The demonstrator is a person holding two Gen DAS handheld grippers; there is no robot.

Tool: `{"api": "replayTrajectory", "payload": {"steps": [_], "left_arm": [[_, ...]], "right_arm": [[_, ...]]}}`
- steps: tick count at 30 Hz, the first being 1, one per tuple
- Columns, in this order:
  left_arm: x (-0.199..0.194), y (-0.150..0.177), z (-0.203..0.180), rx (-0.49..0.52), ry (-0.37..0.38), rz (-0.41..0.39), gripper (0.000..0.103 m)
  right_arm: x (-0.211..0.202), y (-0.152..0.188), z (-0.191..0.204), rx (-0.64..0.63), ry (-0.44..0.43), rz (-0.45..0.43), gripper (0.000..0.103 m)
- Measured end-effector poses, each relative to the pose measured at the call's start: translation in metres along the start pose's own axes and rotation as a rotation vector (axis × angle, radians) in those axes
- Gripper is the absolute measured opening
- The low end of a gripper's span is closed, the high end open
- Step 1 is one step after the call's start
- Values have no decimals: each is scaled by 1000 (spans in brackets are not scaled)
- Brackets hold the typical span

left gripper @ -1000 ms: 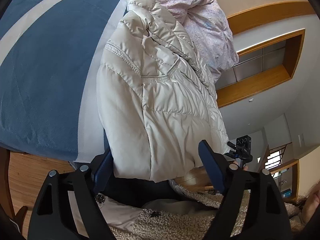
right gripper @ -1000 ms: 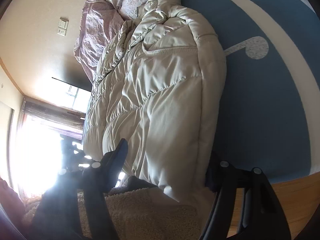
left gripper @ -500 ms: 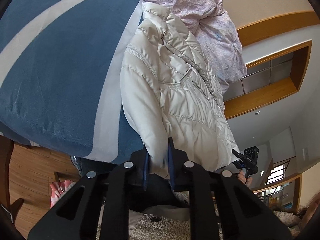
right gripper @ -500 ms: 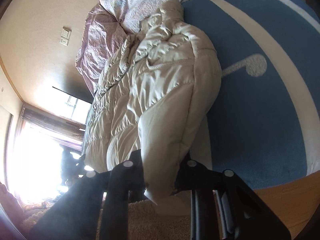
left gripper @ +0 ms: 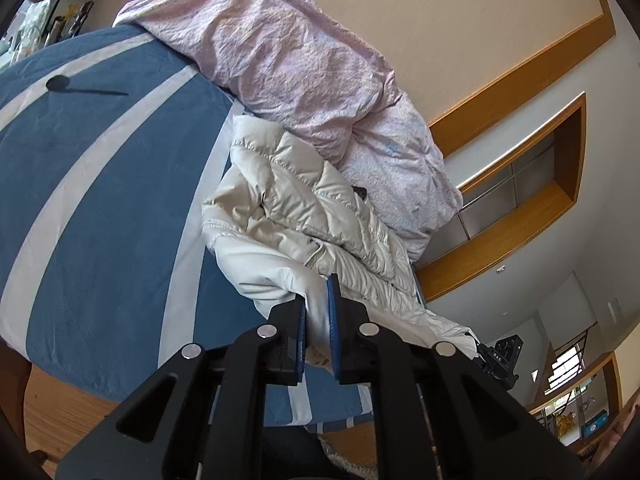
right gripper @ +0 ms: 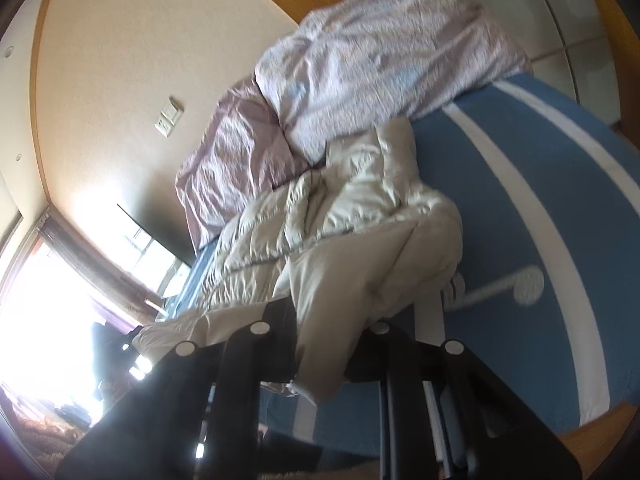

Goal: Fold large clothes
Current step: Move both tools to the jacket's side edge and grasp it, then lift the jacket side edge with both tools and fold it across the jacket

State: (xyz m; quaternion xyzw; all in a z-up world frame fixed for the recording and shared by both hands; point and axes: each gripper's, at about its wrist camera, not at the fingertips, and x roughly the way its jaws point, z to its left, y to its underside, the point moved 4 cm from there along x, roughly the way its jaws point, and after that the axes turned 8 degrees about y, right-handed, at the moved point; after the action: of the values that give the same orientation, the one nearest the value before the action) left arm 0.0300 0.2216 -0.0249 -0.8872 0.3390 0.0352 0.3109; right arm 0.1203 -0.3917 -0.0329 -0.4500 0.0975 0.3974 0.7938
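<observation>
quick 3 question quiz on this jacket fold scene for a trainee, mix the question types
1. True or false: the left gripper is shut on the jacket.
2. Multiple choice: what lies against the jacket's far end? A) pink duvet B) a cardboard box C) a laptop
3. Fill in: the jacket lies on a blue cover with ____ stripes.

Key
1. True; cream fabric is pinched between its blue pads. The right gripper grips the jacket's near edge too.
2. A
3. white
</observation>
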Motion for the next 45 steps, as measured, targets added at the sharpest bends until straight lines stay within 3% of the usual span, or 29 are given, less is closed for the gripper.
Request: {"api": "replayTrajectory", "payload": {"steps": [10, 23, 30, 40, 41, 43, 45], "left_arm": [[36, -78, -18, 38, 24, -148, 8], [117, -185, -12, 70, -59, -244, 8], [161, -215, 19, 37, -115, -255, 8], [201, -227, 67, -8, -173, -254, 8], [202, -228, 71, -13, -173, -259, 8], [206, -229, 78, -30, -156, -262, 8], [207, -228, 79, -38, -152, -263, 8]], "right_arm": [[16, -79, 36, -40, 57, -204, 16], [119, -177, 64, -75, 255, -341, 17], [187, -201, 60, -105, 410, -338, 18], [256, -206, 35, -52, 579, -243, 23], [265, -204, 32, -44, 591, -221, 26], [278, -201, 26, -30, 613, -179, 42], [281, -203, 23, -7, 589, -175, 49]]}}
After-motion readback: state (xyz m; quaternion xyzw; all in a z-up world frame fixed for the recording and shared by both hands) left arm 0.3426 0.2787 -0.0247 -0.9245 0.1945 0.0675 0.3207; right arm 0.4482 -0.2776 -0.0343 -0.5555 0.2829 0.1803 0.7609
